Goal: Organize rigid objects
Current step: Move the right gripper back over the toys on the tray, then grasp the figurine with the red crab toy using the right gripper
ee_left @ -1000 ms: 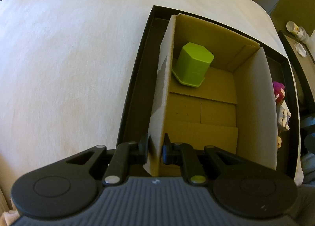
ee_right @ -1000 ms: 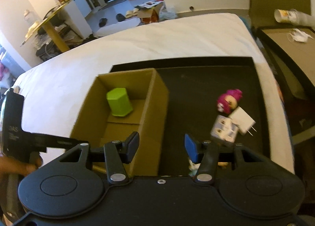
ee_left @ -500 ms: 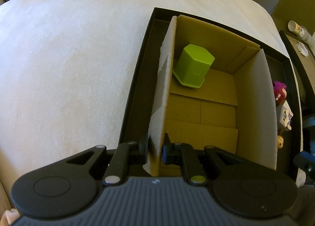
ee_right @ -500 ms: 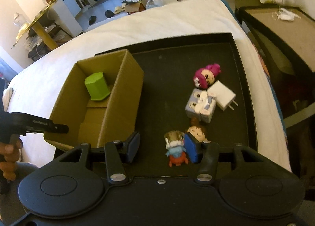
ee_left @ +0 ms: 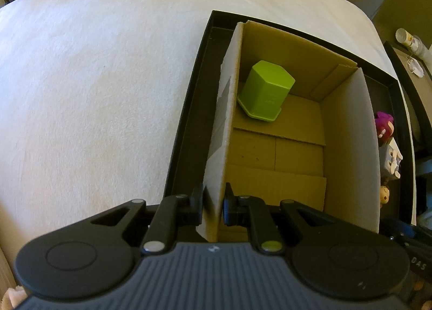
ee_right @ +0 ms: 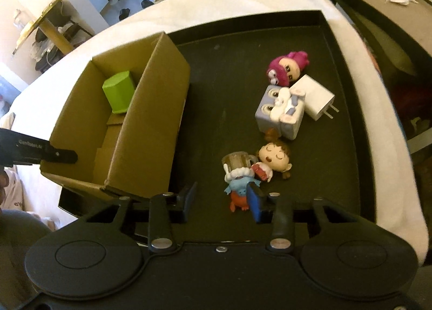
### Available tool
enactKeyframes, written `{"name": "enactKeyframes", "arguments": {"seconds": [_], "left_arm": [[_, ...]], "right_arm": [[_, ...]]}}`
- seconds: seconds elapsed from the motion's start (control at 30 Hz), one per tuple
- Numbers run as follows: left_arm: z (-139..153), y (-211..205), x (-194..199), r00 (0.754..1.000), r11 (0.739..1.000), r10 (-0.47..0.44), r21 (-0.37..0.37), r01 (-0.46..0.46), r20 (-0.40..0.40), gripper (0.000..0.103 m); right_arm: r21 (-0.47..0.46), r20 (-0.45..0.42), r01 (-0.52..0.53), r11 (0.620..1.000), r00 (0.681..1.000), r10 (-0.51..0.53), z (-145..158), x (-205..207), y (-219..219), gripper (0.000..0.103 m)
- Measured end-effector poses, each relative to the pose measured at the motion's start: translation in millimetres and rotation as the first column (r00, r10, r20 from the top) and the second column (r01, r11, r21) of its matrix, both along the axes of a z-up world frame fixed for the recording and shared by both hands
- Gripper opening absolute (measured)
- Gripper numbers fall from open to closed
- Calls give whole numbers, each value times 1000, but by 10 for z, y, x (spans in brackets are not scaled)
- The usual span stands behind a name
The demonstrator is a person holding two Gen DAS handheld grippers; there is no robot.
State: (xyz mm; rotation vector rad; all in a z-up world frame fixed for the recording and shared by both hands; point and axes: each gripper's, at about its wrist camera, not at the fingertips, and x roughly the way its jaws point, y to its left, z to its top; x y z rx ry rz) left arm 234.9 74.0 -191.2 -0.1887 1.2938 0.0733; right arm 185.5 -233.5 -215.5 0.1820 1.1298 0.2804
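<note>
My left gripper clamps the brown cardboard box's wall while my right gripper, closing but not yet gripping, straddles the small blue-and-orange figurine on the black tray — next, pinch, lift, box it.

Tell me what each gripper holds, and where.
Left gripper: the cardboard box, clamped on its side wall's near end. Right gripper: nothing yet; jaws closing around the blue-and-orange figurine.

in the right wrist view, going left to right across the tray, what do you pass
cardboard box with the green pot inside → blue and orange figure → doll with brown hair → white charger
</note>
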Motion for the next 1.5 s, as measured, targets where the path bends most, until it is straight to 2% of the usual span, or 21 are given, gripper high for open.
{"name": "enactKeyframes", "arguments": {"seconds": [0.37,0.77,0.9,1.13,1.3,1.5], "left_arm": [[-7,14,-11,1000,1000,2,-8,-1,2,12],[-7,13,-6,1000,1000,0,-7,0,2,12],[-7,16,-7,1000,1000,2,-8,-2,2,12],[-9,13,-6,1000,1000,3,-8,-3,2,12],[-9,17,0,1000,1000,6,-10,-6,0,12],[-9,9,8,1000,1000,-1,-5,1,-1,12]], "right_arm": [[-120,-23,-44,992,999,42,-150,85,135,39],[-157,-50,-75,985,996,68,-291,130,152,41],[-190,-44,-101,977,995,94,-306,115,204,45],[-262,-29,-144,954,989,142,-299,93,304,45],[-284,-23,-169,944,985,169,-287,65,337,39],[-286,-32,-184,940,983,183,-261,95,413,38]]}}
